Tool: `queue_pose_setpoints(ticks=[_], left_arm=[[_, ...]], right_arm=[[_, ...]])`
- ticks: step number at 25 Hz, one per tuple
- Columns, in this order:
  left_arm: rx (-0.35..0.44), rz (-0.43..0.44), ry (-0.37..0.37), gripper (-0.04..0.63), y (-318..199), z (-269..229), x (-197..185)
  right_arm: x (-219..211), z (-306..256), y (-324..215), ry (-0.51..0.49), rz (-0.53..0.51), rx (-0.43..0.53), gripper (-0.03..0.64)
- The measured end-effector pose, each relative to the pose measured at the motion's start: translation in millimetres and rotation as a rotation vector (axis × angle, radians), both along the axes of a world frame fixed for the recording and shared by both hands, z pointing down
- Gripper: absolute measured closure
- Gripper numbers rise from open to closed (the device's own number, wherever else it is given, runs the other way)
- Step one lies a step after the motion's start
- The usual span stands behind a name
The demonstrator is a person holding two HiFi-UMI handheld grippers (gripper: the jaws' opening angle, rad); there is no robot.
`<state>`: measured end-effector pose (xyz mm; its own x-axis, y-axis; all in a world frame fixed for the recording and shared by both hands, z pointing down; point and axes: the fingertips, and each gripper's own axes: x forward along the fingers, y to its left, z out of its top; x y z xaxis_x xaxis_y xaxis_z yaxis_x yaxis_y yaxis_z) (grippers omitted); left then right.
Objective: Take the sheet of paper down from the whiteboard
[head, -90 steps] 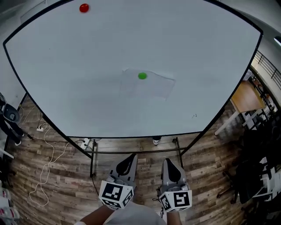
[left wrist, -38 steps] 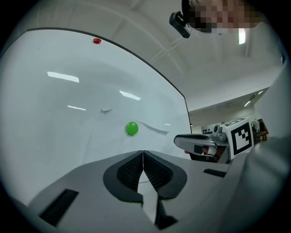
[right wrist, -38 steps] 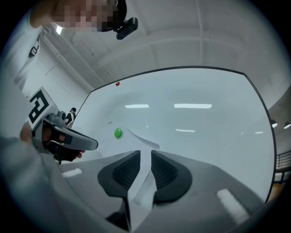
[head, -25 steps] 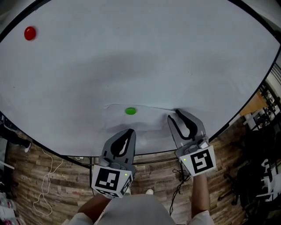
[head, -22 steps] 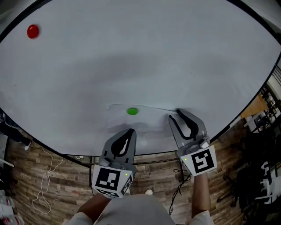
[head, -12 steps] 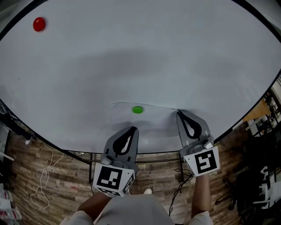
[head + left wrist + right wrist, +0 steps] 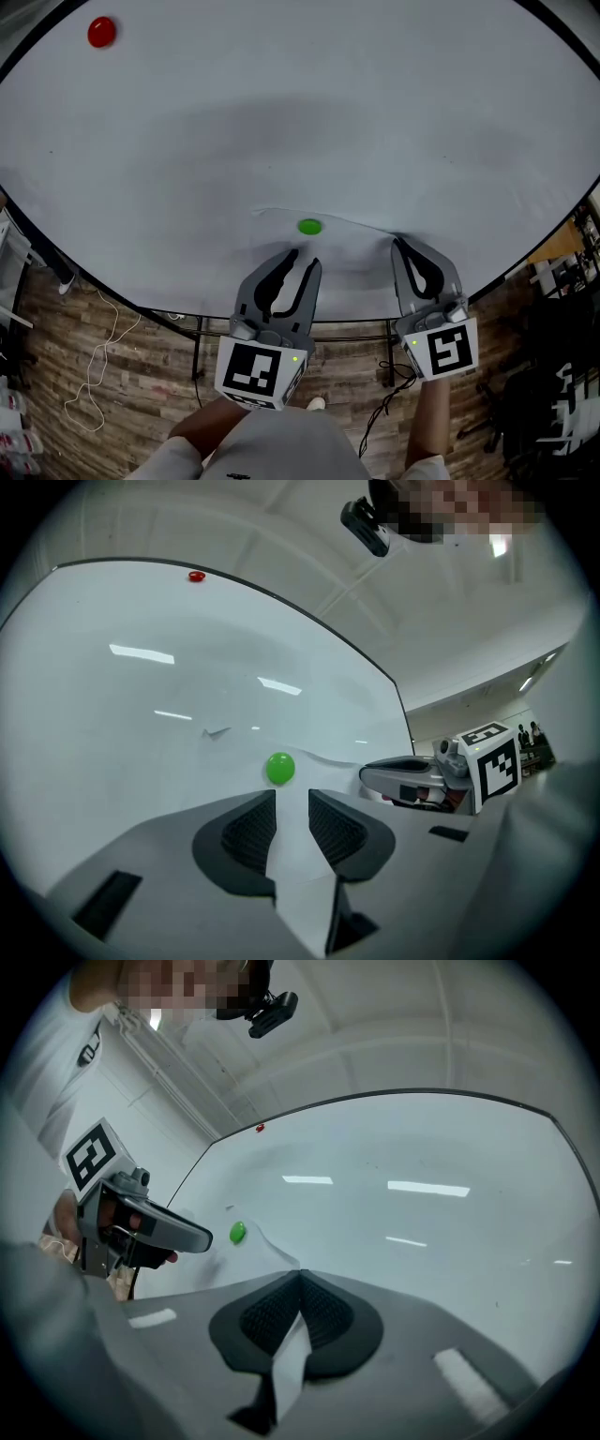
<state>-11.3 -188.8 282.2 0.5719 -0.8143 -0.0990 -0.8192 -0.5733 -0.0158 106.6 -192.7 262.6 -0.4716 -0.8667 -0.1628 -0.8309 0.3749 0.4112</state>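
Note:
A white sheet of paper (image 7: pixel 352 248) lies flat on the whiteboard (image 7: pixel 281 112), pinned near its top edge by a green magnet (image 7: pixel 309 226). My right gripper (image 7: pixel 403 246) is shut on the sheet's upper right corner, and a strip of paper (image 7: pixel 289 1340) shows between its pads. My left gripper (image 7: pixel 303 260) points at the sheet just below the green magnet (image 7: pixel 280 768). Its jaws are opening; the paper (image 7: pixel 328 775) shows through the gap, and the pads press on nothing. A red magnet (image 7: pixel 101 31) sits far up at the board's left.
The whiteboard's black frame and stand (image 7: pixel 199 328) rise from a wooden floor (image 7: pixel 112 375). A white cable (image 7: pixel 94 370) trails on the floor at the left. Dark chairs and furniture (image 7: pixel 553 375) crowd the right side.
The left gripper's jaws have parted from shut to open, and it has edged closer under the green magnet. The right gripper has kept its hold on the paper's corner.

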Motion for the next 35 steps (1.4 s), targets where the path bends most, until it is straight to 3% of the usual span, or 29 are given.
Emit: queue_pose_setpoints(ticks=[9,18,28,35], left_arm=[[0.028,-0.105,-0.014,0.441,-12,-15,0],[0.085,-0.221,-0.043,0.433,-22,-26,4],[0.120,-0.386,0.006,0.453,-28,-27,4],[0.129,-0.422,0.048,0.469,-28,-28,2]], right_arm=[[0,-1,-1,-0.010,-0.009,-0.001,0.606],[2,-5,1,-0.013,-0.048,0.009,0.606],[1,-4,2,-0.013,-0.111,0.003,0.606],[0,-4,3,-0.012,-0.143,0.006,0.606]])
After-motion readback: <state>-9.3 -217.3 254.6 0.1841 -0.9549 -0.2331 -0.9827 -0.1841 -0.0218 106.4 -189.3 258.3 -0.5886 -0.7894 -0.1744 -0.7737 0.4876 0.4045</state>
